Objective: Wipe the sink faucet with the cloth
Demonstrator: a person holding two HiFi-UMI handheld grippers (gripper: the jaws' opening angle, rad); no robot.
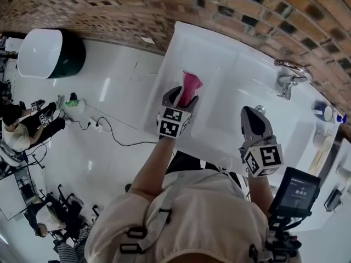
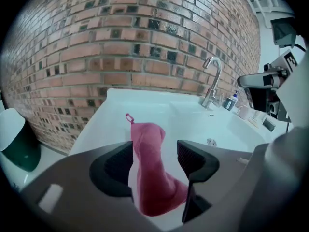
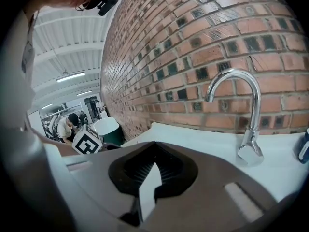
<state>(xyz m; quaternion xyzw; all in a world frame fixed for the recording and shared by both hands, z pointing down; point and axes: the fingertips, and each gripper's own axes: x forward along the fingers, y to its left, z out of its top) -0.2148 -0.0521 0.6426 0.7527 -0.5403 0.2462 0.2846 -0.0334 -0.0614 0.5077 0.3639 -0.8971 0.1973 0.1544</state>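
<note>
A pink cloth [image 1: 190, 85] [image 2: 149, 173] lies crumpled on the white sink's [image 1: 219, 53] [image 2: 193, 115] left rim. My left gripper [image 1: 182, 98] [image 2: 154, 151] is down over it, its jaws wide apart with the cloth between them; the pads do not press on it. The chrome faucet [image 1: 289, 76] [image 2: 213, 83] [image 3: 246, 115] stands at the sink's back right, against the brick wall. My right gripper [image 1: 253, 114] [image 3: 155, 144] hovers over the basin in front of the faucet, its jaws together with nothing in them.
A white and green bin [image 1: 49, 53] [image 2: 14, 139] stands on the floor left of the sink. Small bottles and cups [image 1: 323, 111] [image 2: 234, 100] sit right of the faucet. The drain [image 2: 211, 141] is mid-basin. People [image 1: 22, 127] and cables [image 1: 109, 127] are on the floor at left.
</note>
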